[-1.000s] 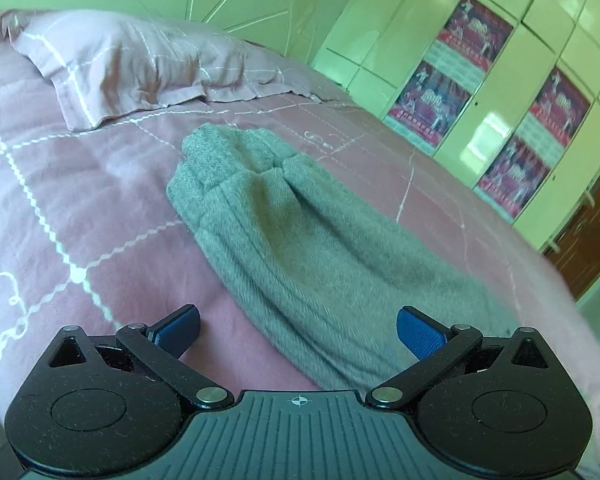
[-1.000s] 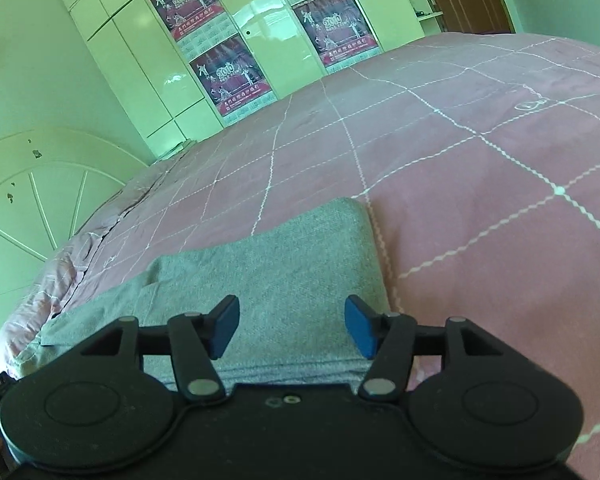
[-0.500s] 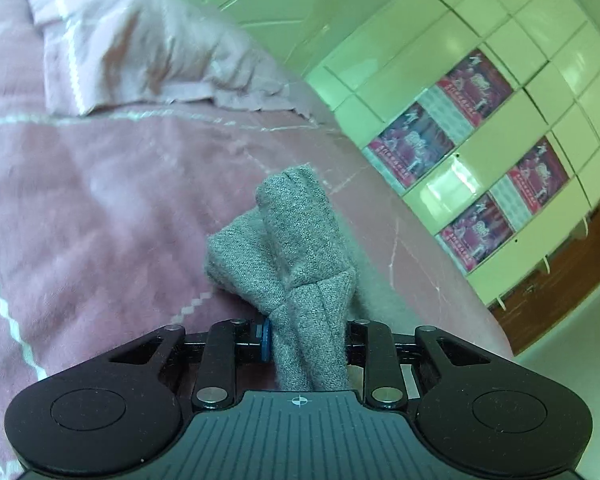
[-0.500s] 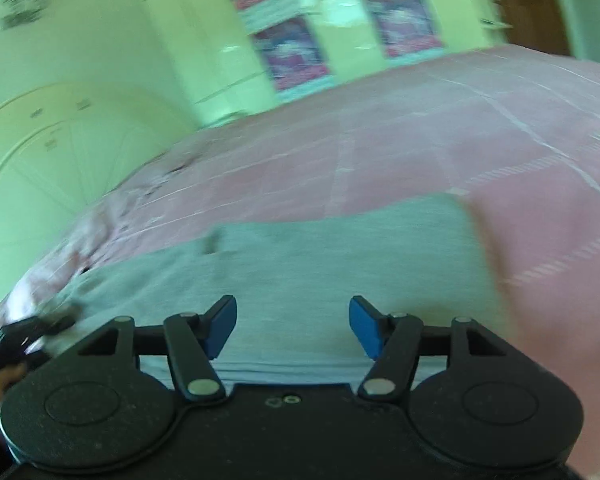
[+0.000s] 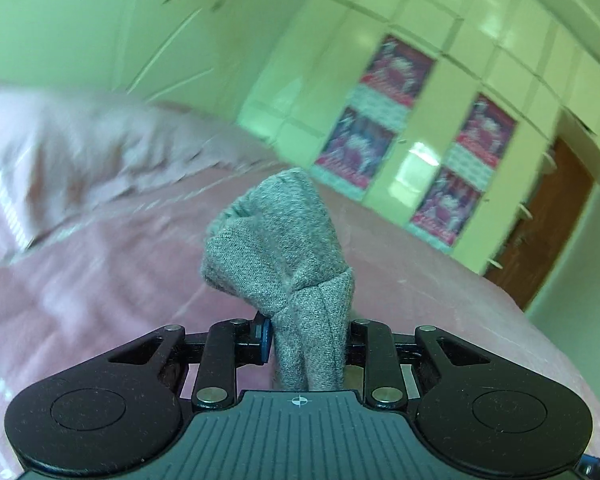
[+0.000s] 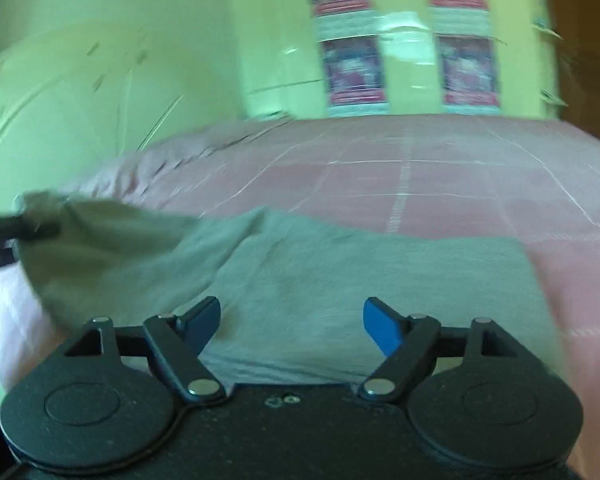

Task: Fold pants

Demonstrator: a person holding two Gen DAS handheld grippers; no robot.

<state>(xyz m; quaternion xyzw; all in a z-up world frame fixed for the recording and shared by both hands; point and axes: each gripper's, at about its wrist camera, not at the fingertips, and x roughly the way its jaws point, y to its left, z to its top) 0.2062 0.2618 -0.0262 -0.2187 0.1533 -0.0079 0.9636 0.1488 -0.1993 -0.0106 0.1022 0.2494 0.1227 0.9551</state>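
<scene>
Pants (image 5: 278, 248): soft grey knit, light and floppy, bunches wherever pinched.
Left gripper (image 5: 306, 342) pinches one end; right gripper (image 6: 292, 320) opening, nothing between its jaws; take the opposite edge next.

Pink bed (image 6: 440, 176) (checked), green wardrobe (image 5: 432, 128)

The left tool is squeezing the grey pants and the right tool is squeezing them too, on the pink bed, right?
Not quite. The right tool is not squeezing anything: the right wrist view shows its jaws opening, apart above the grey pants. The left tool does pinch the pants over the pink bed.
</scene>
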